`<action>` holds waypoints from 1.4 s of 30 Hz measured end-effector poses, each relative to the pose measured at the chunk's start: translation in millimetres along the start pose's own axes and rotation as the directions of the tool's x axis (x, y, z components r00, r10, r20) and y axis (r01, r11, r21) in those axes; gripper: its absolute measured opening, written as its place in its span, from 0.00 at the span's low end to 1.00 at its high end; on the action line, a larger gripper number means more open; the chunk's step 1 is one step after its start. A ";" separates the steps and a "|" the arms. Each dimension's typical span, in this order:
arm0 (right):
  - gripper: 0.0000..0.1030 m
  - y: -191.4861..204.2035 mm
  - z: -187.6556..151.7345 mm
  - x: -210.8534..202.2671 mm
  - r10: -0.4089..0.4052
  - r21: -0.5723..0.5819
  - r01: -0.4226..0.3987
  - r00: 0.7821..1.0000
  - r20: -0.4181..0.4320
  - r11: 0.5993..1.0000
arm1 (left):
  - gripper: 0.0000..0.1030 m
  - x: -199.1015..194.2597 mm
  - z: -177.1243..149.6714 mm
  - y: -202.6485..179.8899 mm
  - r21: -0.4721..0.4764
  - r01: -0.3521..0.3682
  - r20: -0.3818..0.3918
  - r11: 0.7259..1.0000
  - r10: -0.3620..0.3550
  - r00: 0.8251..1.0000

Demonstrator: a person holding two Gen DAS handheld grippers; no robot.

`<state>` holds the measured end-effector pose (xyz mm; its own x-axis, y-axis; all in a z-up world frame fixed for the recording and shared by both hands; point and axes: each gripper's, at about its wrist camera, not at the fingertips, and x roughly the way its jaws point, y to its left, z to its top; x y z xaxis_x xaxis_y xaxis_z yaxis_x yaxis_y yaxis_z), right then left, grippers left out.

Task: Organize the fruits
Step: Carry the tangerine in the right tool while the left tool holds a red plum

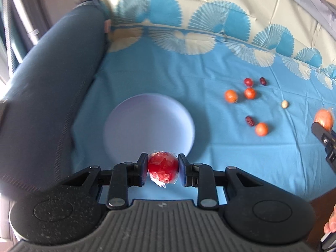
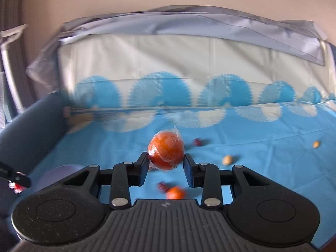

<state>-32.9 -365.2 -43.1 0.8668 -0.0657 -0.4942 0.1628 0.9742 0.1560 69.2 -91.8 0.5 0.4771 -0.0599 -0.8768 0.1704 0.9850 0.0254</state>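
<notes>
Currently left gripper is clamped on a red wrapped fruit, held above the near rim of the lavender plate. Right gripper grips an orange wrapped fruit (film crinkled) above the blue tablecloth; loose fruits lie scattered beyond.

My left gripper black, holding red fruit in clear wrap. My right gripper black, orange fruit. Tablecloth sky blue, cream fan-pattern border. Plate pale lavender. Loose fruits orange, dark red.
</notes>
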 end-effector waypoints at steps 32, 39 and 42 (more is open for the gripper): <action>0.36 167.6 -62.2 -86.4 0.189 -0.156 -0.227 0.956 -0.223 0.961 | 0.32 -49.8 -93.9 98.4 -0.096 0.059 0.052 0.994 -0.054 0.997; 0.36 165.2 -52.8 -55.6 0.183 -0.156 -0.220 0.957 -0.225 0.963 | 0.32 -26.6 -58.0 89.2 -0.081 0.091 0.069 0.993 -0.086 0.994; 0.36 166.3 -49.2 -35.3 0.182 -0.156 -0.221 0.956 -0.230 0.963 | 0.32 -6.4 -39.9 83.7 -0.071 0.102 0.063 0.992 -0.098 0.993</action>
<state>-59.6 -190.2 -41.8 0.7500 0.1642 -0.6407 -0.1081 0.9861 0.1262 45.9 -2.5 -10.9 0.5120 -0.1658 -0.8428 0.1563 0.9828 -0.0984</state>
